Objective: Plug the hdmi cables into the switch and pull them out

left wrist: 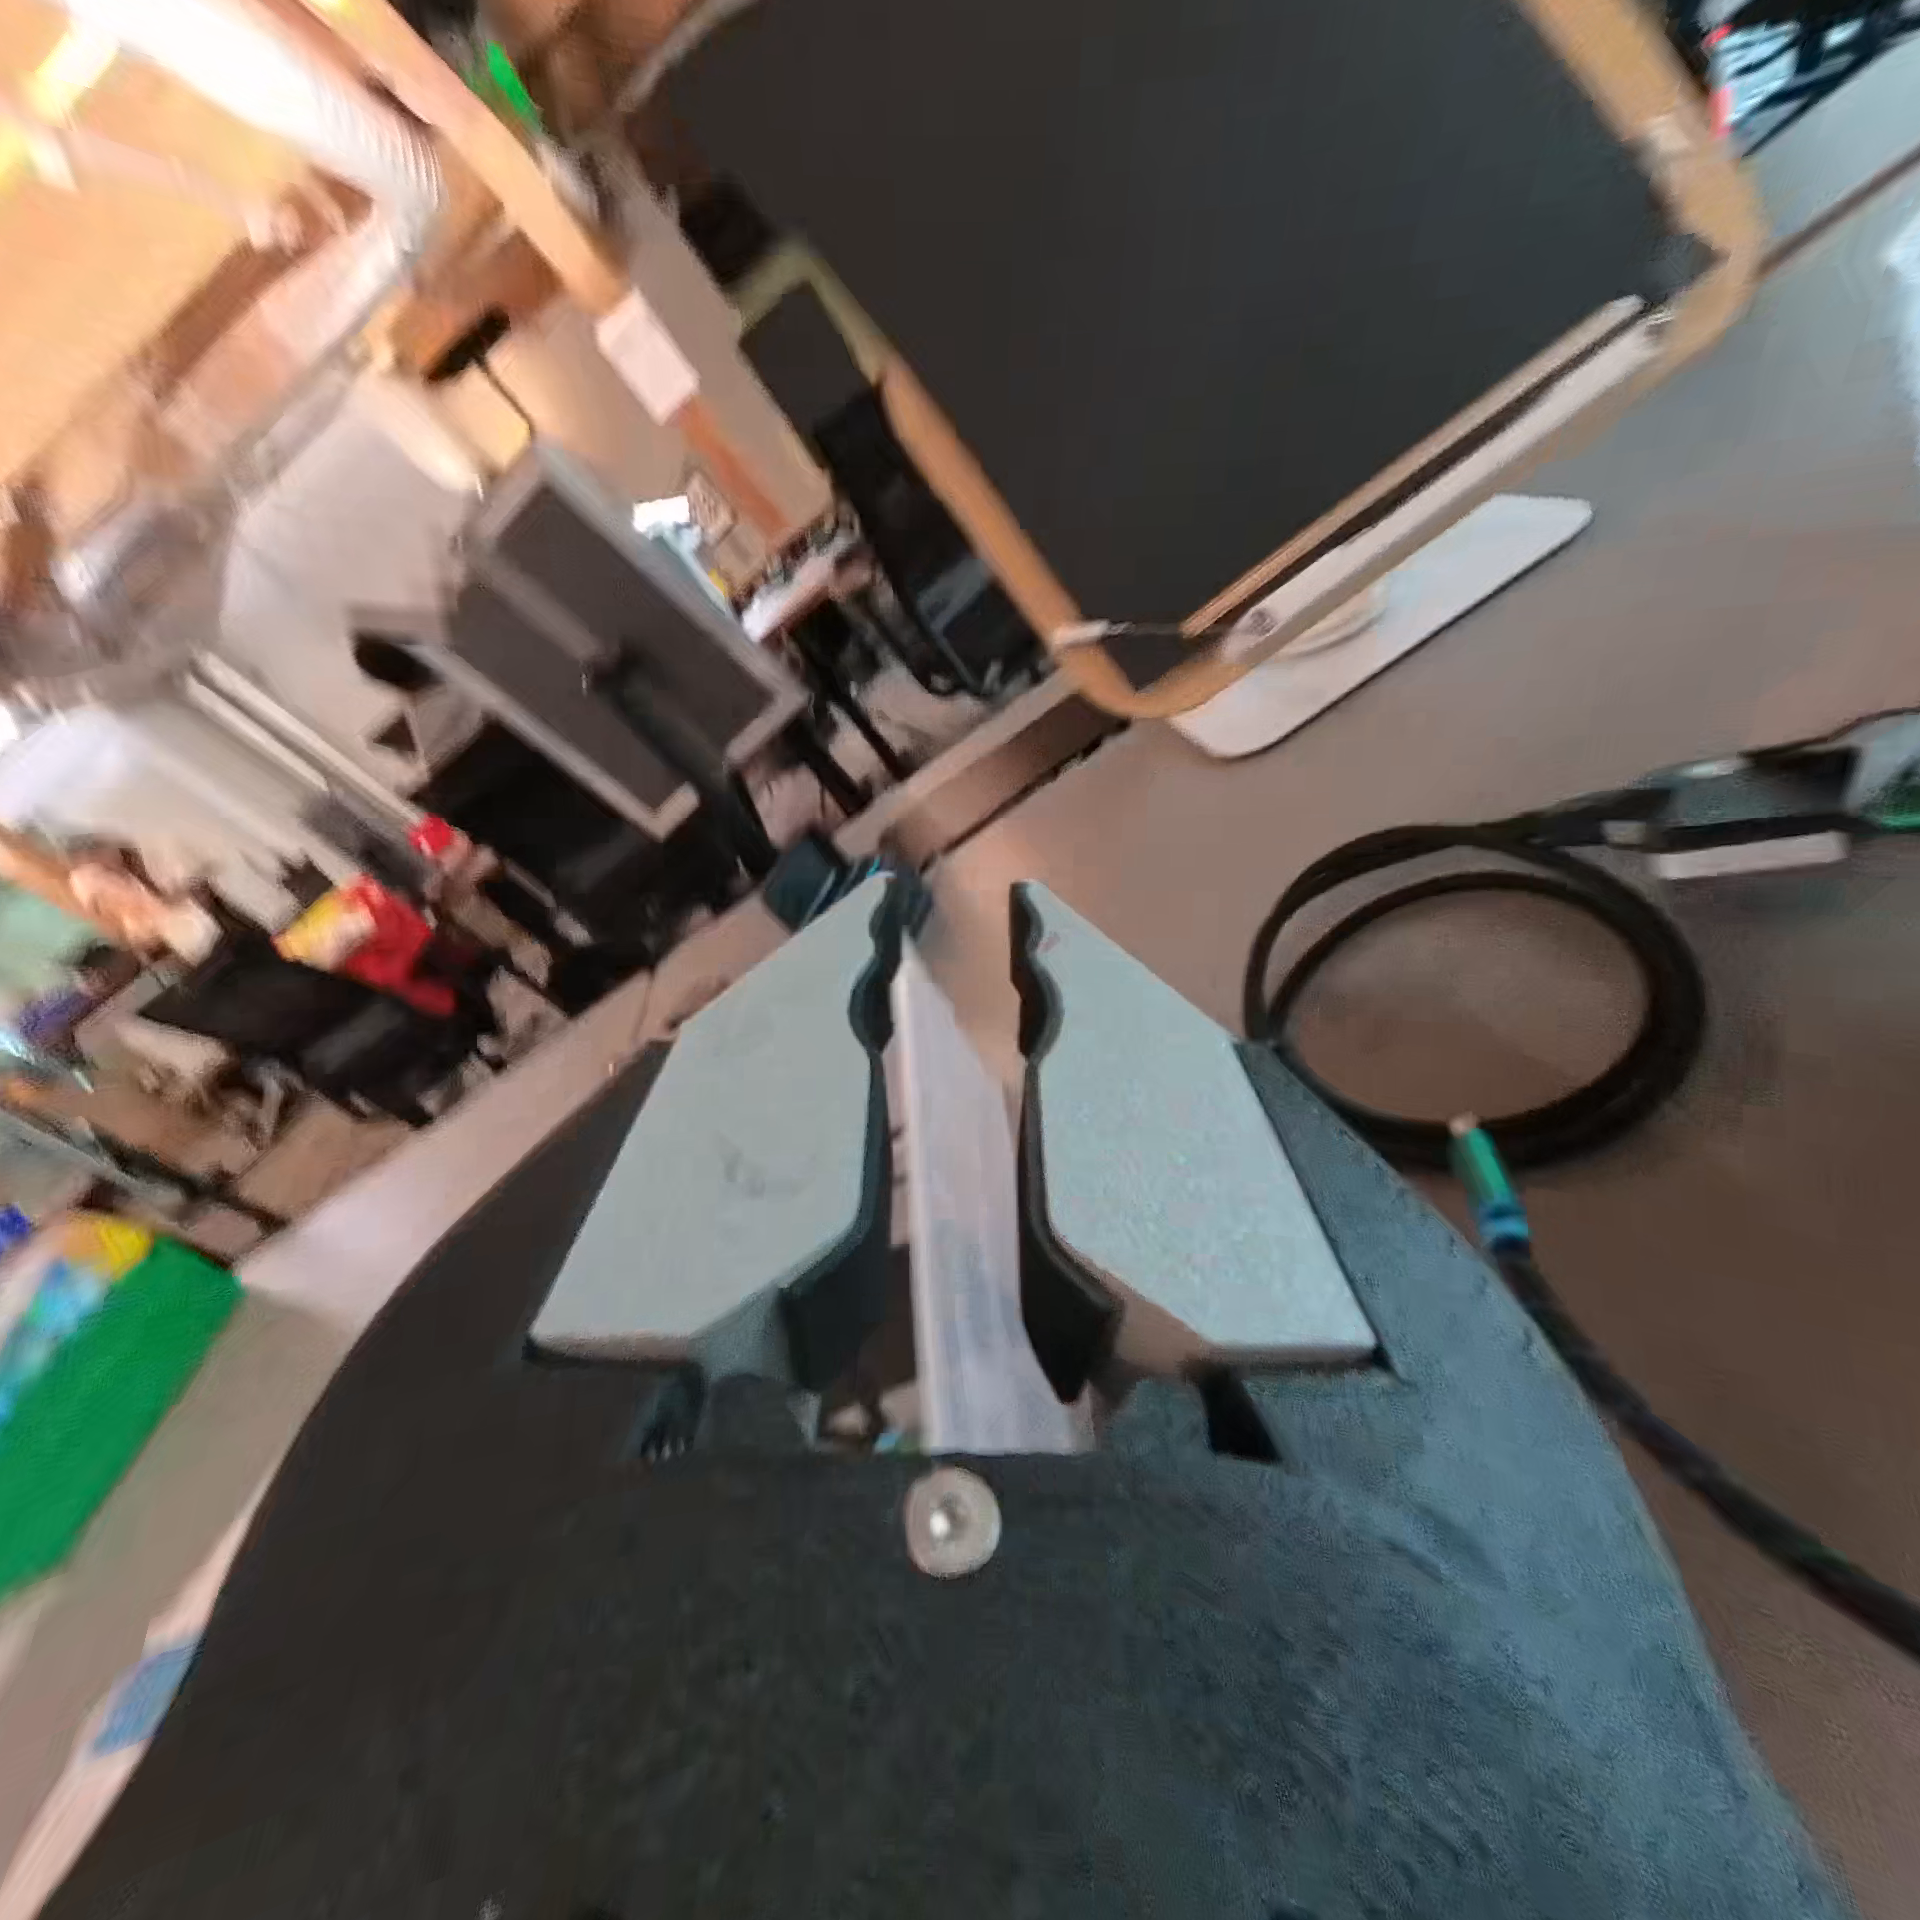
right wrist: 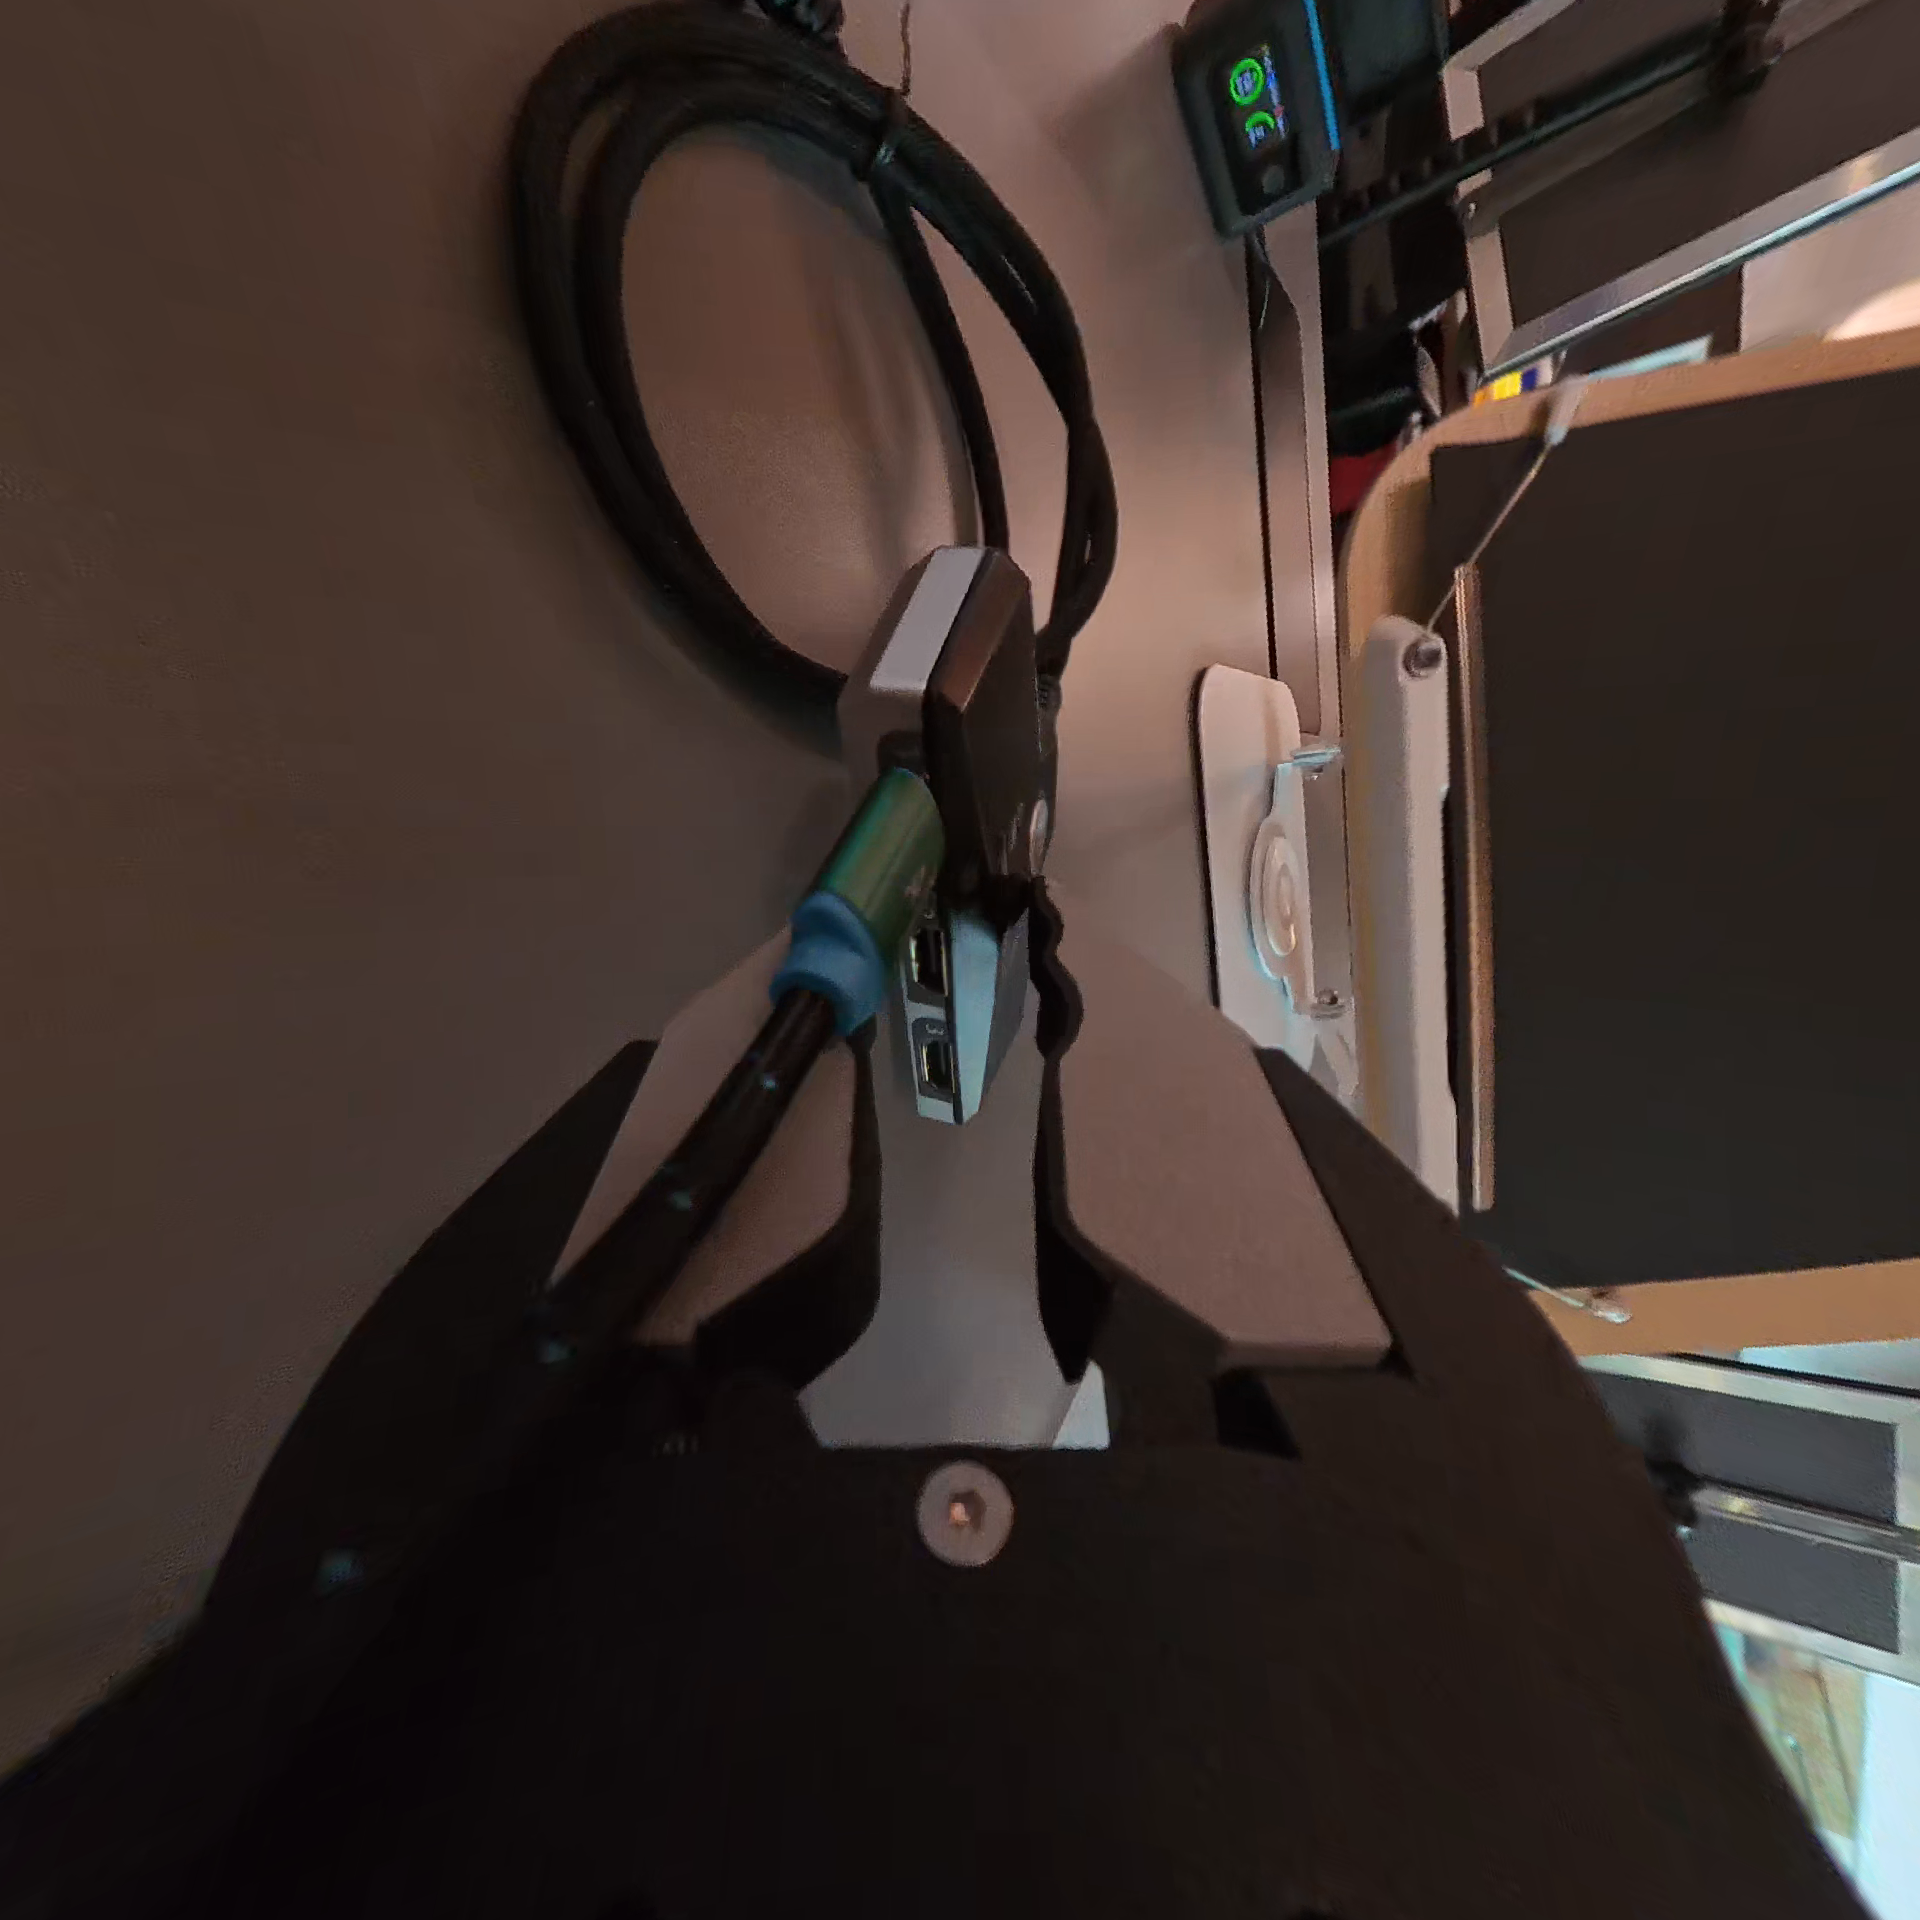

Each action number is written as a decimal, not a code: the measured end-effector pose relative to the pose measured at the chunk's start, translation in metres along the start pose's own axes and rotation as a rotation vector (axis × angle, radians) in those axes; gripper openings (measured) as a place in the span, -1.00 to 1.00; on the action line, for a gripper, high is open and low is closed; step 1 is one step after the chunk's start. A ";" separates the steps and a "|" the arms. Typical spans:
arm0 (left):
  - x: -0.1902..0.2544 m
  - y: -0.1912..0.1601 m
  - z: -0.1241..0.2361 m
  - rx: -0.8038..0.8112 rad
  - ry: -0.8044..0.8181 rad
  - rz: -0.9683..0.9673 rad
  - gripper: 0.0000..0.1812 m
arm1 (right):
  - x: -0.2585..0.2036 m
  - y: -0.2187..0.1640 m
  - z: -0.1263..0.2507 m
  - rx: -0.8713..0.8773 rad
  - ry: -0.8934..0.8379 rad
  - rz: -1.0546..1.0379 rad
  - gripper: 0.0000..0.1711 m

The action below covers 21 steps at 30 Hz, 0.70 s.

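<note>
My right gripper (right wrist: 961, 935) is shut on the grey and black switch (right wrist: 977, 717) and holds it on edge over the table. A green HDMI plug with a blue collar (right wrist: 883, 862) sits in one port, its black cable running back over my left finger. Two free ports (right wrist: 928, 956) show beside it. In the left wrist view the switch (left wrist: 1745, 826) is far right. A second green plug (left wrist: 1488, 1184) lies loose on the table beside a coiled black cable (left wrist: 1475, 987). My left gripper (left wrist: 961, 914) is slightly open and empty, left of that plug.
A dark monitor in a wooden frame (left wrist: 1195, 260) stands at the back on a white base (left wrist: 1434, 613); it also shows in the right wrist view (right wrist: 1683, 831). A small black device with a lit screen (right wrist: 1262, 114) sits beyond the coil (right wrist: 810, 364). The table edge (left wrist: 987, 769) is near. Left tips to right tips: about 25 cm.
</note>
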<state>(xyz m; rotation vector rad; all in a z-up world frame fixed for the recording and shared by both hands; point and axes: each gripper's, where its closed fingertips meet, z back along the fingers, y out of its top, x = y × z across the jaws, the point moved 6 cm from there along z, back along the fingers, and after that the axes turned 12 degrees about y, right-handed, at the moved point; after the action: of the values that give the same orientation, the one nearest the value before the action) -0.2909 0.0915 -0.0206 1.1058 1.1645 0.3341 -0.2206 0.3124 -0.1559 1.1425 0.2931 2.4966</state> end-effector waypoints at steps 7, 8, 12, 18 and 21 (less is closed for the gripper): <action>-0.095 -0.088 -0.017 -0.324 0.055 0.400 -0.47 | -0.016 0.010 -0.001 0.059 0.106 0.037 -0.49; -0.101 -0.099 -0.022 -0.355 0.081 0.430 -0.45 | -0.017 0.012 0.001 0.083 0.119 0.042 -0.48; -0.089 -0.113 -0.038 -0.397 -0.034 0.585 -0.28 | -0.017 0.017 0.012 0.184 0.157 0.016 -0.37; -0.083 -0.135 -0.071 -0.623 -0.046 0.389 -0.03 | -0.015 0.017 0.019 0.214 0.182 -0.007 -0.29; -0.076 -0.148 -0.080 -0.696 -0.084 0.387 -0.09 | -0.015 0.010 0.015 0.153 0.156 0.026 -0.29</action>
<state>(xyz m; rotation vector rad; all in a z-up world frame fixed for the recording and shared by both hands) -0.4367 0.0088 -0.0986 0.7043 0.6610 0.9079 -0.2026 0.2971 -0.1531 1.0148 0.5236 2.6290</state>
